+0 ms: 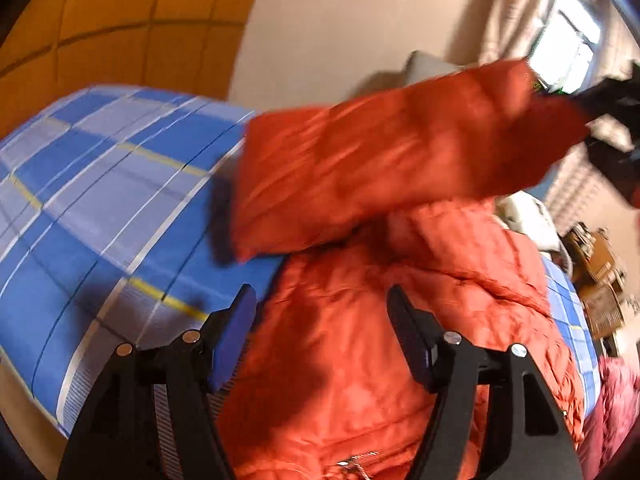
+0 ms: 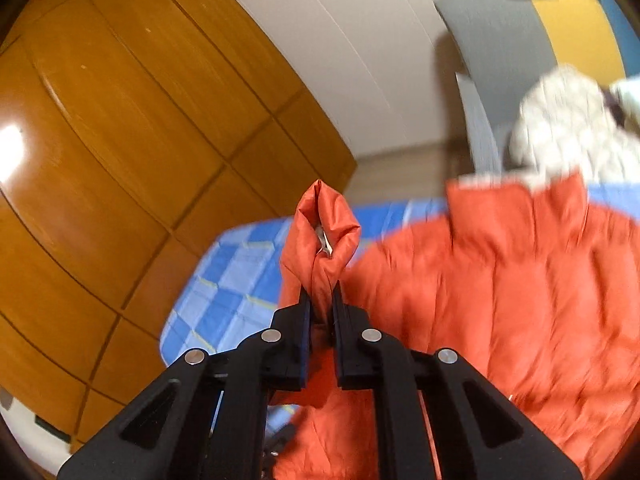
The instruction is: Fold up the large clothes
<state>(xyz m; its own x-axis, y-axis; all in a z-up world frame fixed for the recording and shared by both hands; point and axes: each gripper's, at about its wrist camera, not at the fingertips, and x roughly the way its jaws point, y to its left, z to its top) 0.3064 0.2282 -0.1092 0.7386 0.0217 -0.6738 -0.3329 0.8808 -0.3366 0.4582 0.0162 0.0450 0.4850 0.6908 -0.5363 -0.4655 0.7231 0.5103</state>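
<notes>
An orange puffer jacket (image 1: 400, 320) lies on a bed with a blue plaid sheet (image 1: 100, 184). My left gripper (image 1: 322, 300) stands open just above the jacket's body, nothing between its fingers. One orange sleeve (image 1: 380, 160) is lifted across the jacket, held at its far end by my right gripper (image 1: 576, 100). In the right wrist view my right gripper (image 2: 321, 294) is shut on a bunched fold of the orange sleeve (image 2: 324, 232), raised above the jacket (image 2: 500, 288) and the sheet (image 2: 224, 280).
A wooden wardrobe (image 2: 120, 140) stands beyond the bed. A grey headboard (image 2: 496, 44) and a pale cushion (image 2: 568, 124) are at the bed's head. A window (image 1: 568, 52), wooden furniture (image 1: 600, 276) and a dark red garment (image 1: 616, 408) lie to the right.
</notes>
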